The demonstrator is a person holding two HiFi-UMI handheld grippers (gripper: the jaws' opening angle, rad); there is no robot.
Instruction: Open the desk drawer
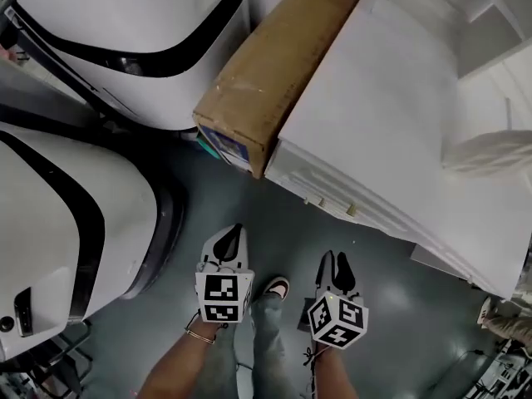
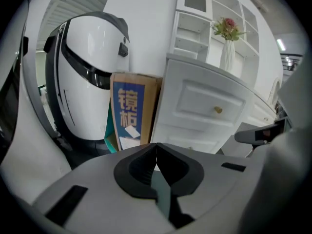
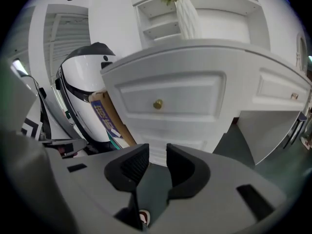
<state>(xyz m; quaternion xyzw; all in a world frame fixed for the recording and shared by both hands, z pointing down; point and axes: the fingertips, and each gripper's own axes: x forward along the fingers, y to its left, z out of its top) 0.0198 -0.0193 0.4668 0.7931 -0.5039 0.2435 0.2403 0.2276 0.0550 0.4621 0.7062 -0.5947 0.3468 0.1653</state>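
The white desk (image 1: 391,123) stands ahead and to the right. Its upper drawer (image 3: 190,99) is closed, with a small brass knob (image 3: 157,104) at its middle; the same knob (image 2: 218,110) appears in the left gripper view. Both grippers hang low over the grey floor, short of the desk front and apart from it. My left gripper (image 1: 235,235) is shut, fingertips touching, nothing between them. My right gripper (image 1: 336,263) is open with a narrow empty gap, and it points toward the drawer front below the knob.
A long cardboard box (image 1: 274,69) leans against the desk's left end. Two large white rounded machines (image 1: 125,32) (image 1: 58,231) stand at the left. A white vase with flowers (image 3: 187,13) sits on the desk top below shelves. The person's shoe (image 1: 277,288) is between the grippers.
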